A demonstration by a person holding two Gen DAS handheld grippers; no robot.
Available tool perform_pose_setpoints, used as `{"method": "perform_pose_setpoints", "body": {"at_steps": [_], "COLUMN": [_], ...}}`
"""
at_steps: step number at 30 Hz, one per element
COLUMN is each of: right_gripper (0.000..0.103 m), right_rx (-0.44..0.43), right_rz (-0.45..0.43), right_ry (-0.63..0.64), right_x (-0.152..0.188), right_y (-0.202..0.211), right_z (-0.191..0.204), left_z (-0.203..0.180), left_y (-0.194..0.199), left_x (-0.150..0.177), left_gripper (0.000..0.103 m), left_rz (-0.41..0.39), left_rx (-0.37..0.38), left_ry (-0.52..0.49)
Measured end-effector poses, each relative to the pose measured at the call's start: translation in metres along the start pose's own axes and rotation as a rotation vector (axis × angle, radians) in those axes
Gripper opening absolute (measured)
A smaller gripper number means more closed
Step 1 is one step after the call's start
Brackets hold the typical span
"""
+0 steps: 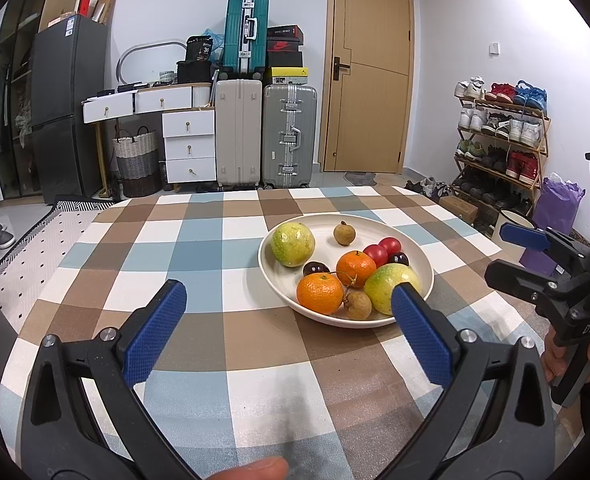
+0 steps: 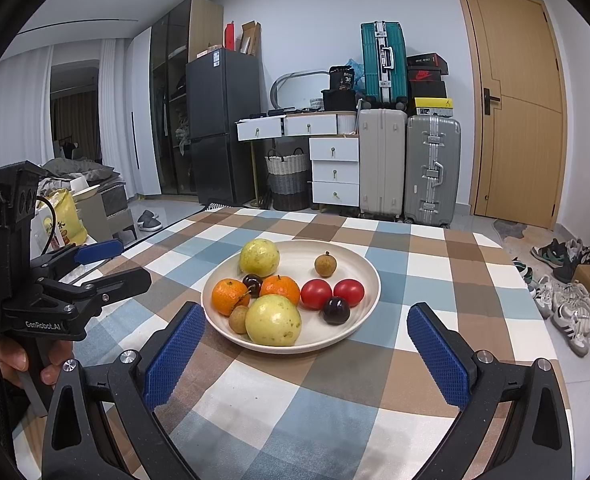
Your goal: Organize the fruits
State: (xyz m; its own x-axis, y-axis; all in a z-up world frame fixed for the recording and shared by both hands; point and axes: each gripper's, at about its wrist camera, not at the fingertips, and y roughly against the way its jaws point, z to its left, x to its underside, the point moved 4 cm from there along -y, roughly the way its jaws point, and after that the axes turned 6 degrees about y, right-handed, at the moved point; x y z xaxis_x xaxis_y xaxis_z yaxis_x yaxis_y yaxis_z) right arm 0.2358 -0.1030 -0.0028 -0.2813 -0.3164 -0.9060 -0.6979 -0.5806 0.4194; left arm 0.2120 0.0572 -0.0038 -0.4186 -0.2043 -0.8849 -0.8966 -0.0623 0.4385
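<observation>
A cream plate (image 1: pixel 411 248) (image 2: pixel 359 268) on the checkered table holds two yellow-green guavas (image 1: pixel 293 244) (image 2: pixel 273 320), two oranges (image 1: pixel 319 293) (image 2: pixel 231 296), two red tomatoes (image 2: pixel 316 294), two dark cherries (image 2: pixel 336 310) and two brown longans (image 2: pixel 325 264). My left gripper (image 1: pixel 289 304) is open and empty, just in front of and left of the plate; it also shows in the right wrist view (image 2: pixel 107 268). My right gripper (image 2: pixel 305 324) is open and empty, its fingers either side of the plate's near rim; it also shows in the left wrist view (image 1: pixel 511 256).
The table has a blue, brown and white checkered cloth (image 1: pixel 199 240). Beyond its far edge stand suitcases (image 1: pixel 289 136), white drawers (image 1: pixel 189 140), a dark fridge (image 1: pixel 65 108), a wooden door (image 1: pixel 369 68) and a shoe rack (image 1: pixel 503 136).
</observation>
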Motion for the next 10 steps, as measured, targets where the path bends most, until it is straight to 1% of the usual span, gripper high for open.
{"method": "perform_pose_setpoints", "body": {"at_steps": [10], "right_gripper": [0.103], "right_rx": [0.0], "right_rz": [-0.001], "right_ry": [-0.002], "right_x": [0.0002], "right_y": [-0.0005], "right_z": [0.0008], "left_z": [-0.007], "left_y": [-0.0028], "left_x": [-0.0008], "left_gripper": [0.102], "left_rz": [-0.008], "left_rx": [0.006], "left_ry": [-0.007]}}
